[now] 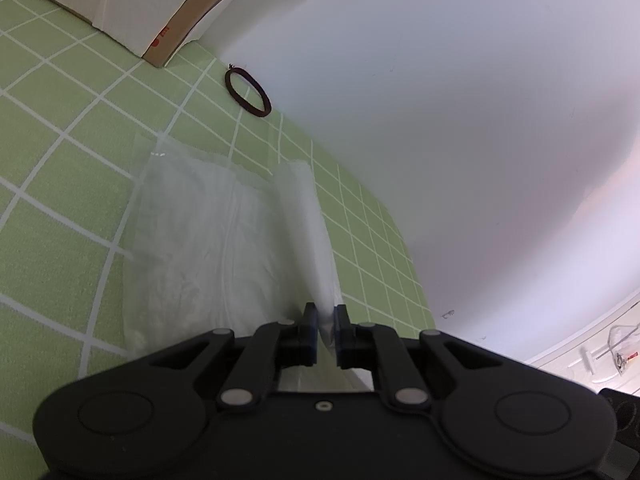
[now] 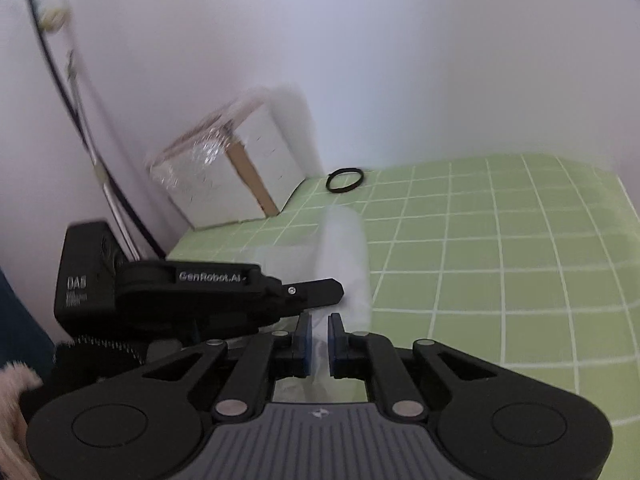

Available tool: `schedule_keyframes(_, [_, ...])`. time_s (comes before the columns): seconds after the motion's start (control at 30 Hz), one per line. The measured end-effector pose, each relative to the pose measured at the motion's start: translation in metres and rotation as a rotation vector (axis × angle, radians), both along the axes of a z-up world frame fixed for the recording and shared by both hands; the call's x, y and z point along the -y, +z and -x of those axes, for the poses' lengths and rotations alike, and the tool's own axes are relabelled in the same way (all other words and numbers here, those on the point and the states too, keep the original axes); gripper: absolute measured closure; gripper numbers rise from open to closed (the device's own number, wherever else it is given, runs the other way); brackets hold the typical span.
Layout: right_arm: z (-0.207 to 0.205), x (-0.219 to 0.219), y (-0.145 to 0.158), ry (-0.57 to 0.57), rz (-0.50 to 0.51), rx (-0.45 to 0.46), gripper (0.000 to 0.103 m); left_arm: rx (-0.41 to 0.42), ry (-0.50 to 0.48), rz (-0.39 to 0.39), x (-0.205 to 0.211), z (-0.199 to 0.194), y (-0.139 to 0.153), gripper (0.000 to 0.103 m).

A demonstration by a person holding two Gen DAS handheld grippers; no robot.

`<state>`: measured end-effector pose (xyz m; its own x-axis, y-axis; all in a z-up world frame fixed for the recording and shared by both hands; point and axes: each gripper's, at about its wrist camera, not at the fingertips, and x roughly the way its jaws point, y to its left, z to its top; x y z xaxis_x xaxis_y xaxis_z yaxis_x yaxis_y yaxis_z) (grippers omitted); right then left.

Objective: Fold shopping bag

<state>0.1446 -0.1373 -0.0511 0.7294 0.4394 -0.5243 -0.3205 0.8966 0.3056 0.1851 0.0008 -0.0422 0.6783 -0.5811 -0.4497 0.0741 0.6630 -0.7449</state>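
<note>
I have both tongs pinched on the clear plastic shopping bag [image 1: 208,240]: left tongs [image 1: 327,322] and right tongs [image 2: 319,334] grip a lifted edge. The rest lies flat on the green checked bench [image 1: 60,152], this side of the hair tie [image 1: 248,93]. I judge one fold underway, more remaining.

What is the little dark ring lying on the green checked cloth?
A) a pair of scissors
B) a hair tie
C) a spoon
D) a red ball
B: the hair tie is a thin, dark, closed loop lying flat on the green checked cloth, near the wall and beyond the see-through bag.
</note>
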Motion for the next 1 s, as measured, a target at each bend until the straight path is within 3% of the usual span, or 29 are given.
schedule_keyframes(0.2, [0.016, -0.008, -0.013, 0.025, 0.065, -0.007, 0.092, 0.007, 0.005, -0.005, -0.001, 0.000, 0.001, 0.093])
schedule_keyframes(0.43, [0.025, -0.024, -0.021, 0.046, 0.176, 0.043, 0.089, 0.002, 0.013, -0.006, -0.003, 0.007, 0.005, 0.094])
schedule_keyframes(0.67, [0.029, -0.018, -0.022, 0.050, 0.172, 0.043, 0.090, 0.024, 0.016, -0.096, -0.009, 0.013, 0.027, 0.095])
schedule_keyframes(0.77, [0.029, -0.015, -0.022, 0.052, 0.176, 0.040, 0.090, 0.014, 0.054, -0.039, -0.016, 0.015, 0.020, 0.101])
schedule_keyframes(0.87, [0.030, -0.013, -0.021, 0.056, 0.185, 0.041, 0.090, -0.003, 0.057, -0.090, -0.014, 0.007, 0.016, 0.101])
schedule_keyframes(1.0, [0.030, -0.010, -0.021, 0.058, 0.180, 0.032, 0.090, -0.008, 0.062, -0.076, -0.012, -0.004, 0.008, 0.101])
